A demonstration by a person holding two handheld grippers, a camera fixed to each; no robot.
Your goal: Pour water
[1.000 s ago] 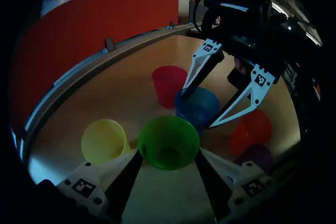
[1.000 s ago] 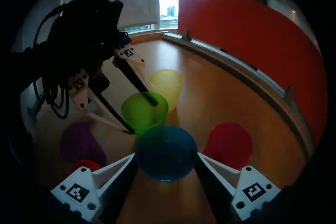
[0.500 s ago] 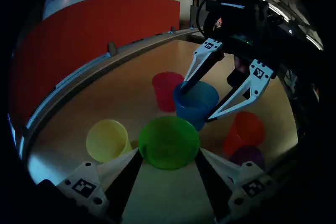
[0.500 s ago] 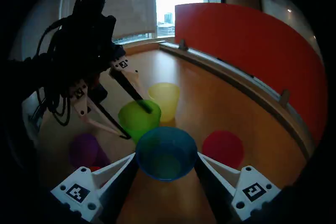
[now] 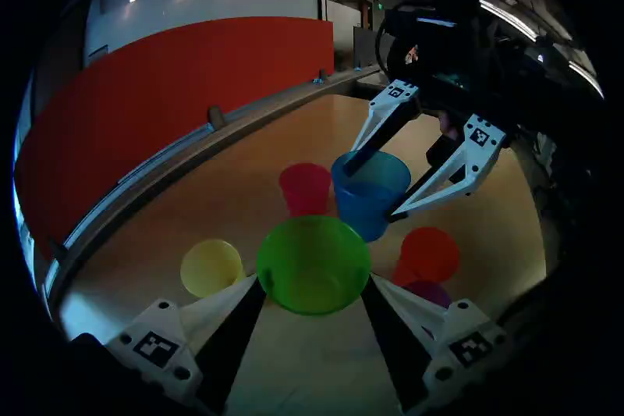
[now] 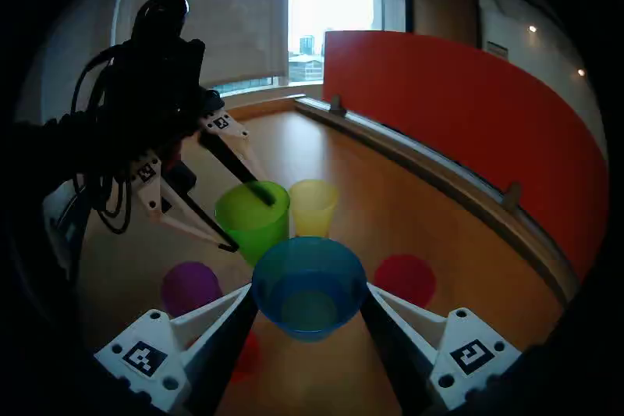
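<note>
Between the fingers (image 5: 234,314) of the left gripper (image 5: 313,293) sits a green cup (image 5: 313,264). The two fingers are closed onto opposite sides of its wall just under the rim. The right gripper (image 6: 309,296) clamps a blue cup (image 6: 309,285) the same way. Both cups are held in the air above the wooden table (image 5: 234,182), the blue one just beyond and beside the green one, their rims near but apart. Each cup stands close to upright, its long axis vertical and its mouth facing up, with the narrower base hanging below the fingers. Whether either cup holds water is hard to tell, though a pale patch shows at the bottom of the blue one. They look like thin, smooth plastic, so they are probably light, a little slippery and easy to squash. The safest hold is likely high on the wall, where the rim stiffens it, with only moderate squeeze. Down on the table stand a yellow cup (image 5: 210,266), a red cup (image 5: 306,188), an orange cup (image 5: 425,254) and a purple cup (image 5: 427,291), well below the two held cups.
</note>
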